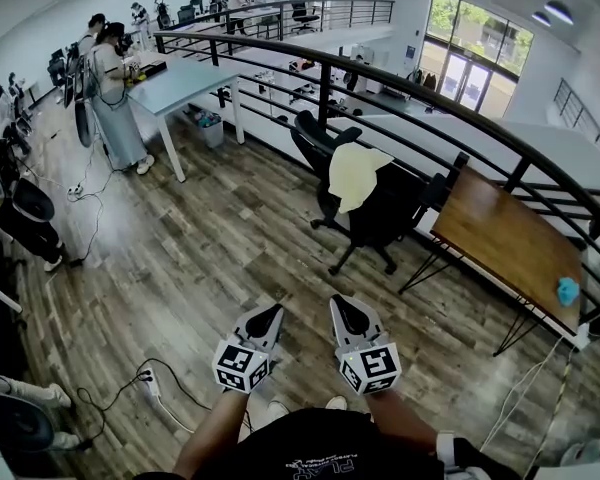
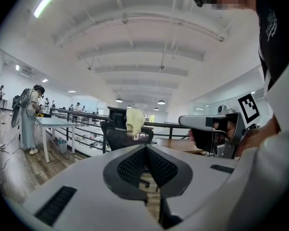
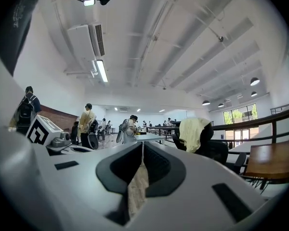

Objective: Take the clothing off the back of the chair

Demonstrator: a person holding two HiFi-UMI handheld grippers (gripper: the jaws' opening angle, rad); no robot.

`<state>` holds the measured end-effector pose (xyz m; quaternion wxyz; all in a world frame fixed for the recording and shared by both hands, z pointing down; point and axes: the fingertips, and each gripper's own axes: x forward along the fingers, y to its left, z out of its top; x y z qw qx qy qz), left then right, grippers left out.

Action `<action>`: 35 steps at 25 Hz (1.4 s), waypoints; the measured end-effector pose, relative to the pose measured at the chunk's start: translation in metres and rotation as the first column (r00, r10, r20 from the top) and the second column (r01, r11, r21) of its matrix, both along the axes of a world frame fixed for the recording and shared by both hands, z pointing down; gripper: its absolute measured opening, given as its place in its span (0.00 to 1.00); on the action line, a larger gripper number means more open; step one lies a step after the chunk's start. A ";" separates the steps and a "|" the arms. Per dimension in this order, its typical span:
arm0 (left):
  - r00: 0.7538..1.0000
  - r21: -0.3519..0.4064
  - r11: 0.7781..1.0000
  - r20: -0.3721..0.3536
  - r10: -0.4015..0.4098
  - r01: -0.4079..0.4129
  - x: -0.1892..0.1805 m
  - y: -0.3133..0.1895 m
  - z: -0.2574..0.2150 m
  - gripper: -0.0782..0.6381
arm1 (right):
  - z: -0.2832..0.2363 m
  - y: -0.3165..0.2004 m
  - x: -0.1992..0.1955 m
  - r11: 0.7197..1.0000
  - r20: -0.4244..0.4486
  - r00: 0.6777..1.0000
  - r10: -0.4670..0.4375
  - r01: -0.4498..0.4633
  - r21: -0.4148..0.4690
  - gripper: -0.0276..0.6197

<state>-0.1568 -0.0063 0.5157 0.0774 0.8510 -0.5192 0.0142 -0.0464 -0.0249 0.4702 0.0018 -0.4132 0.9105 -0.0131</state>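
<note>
Head view, ours: pale yellow garment (image 1: 357, 175) draped over the black office chair (image 1: 385, 218) back, beside a wooden desk (image 1: 500, 233), well apart from left gripper (image 1: 265, 318) and right gripper (image 1: 348, 313). Only the gripper views show us both jaw pairs closed together, nothing between.

Hardly a word to read here. White print (image 1: 318, 463) runs along the person's black shirt (image 1: 330, 438), upside down in the head view and too blurred to spell out. Just ahead of the shirt, the cube (image 1: 243, 363) on the left gripper (image 1: 272, 313) and its twin (image 1: 370, 365) on the right gripper (image 1: 340, 305) carry black-and-white square markers, patterns only. The shirt's chest print in the left gripper view is unreadable too.
</note>
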 end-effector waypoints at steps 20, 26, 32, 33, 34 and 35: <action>0.998 -0.028 0.998 0.002 0.060 -0.060 -0.036 0.021 0.020 0.13 | 0.018 0.015 -0.036 0.997 0.019 0.998 0.063 -0.062 -0.053 0.08; 0.998 -0.046 0.997 -0.012 0.067 -0.067 -0.025 0.010 0.024 0.13 | 0.022 0.004 -0.025 0.996 0.007 0.998 0.069 -0.068 -0.062 0.08; 0.997 -0.033 0.997 -0.011 0.075 -0.076 -0.004 -0.017 0.016 0.13 | 0.014 -0.022 -0.007 0.997 -0.003 0.997 0.076 -0.076 -0.027 0.08; 0.997 -0.029 0.997 -0.008 0.076 -0.076 -0.001 -0.022 0.014 0.13 | 0.012 -0.028 -0.002 0.996 -0.006 0.996 0.088 -0.088 -0.019 0.08; 0.997 -0.025 0.997 -0.008 0.076 -0.076 0.003 -0.028 0.012 0.13 | 0.011 -0.033 0.004 0.995 -0.011 0.995 0.098 -0.098 -0.012 0.08; 0.997 -0.022 0.997 -0.008 0.075 -0.076 0.006 -0.033 0.010 0.13 | 0.010 -0.039 0.009 0.995 -0.017 0.994 0.104 -0.104 -0.005 0.08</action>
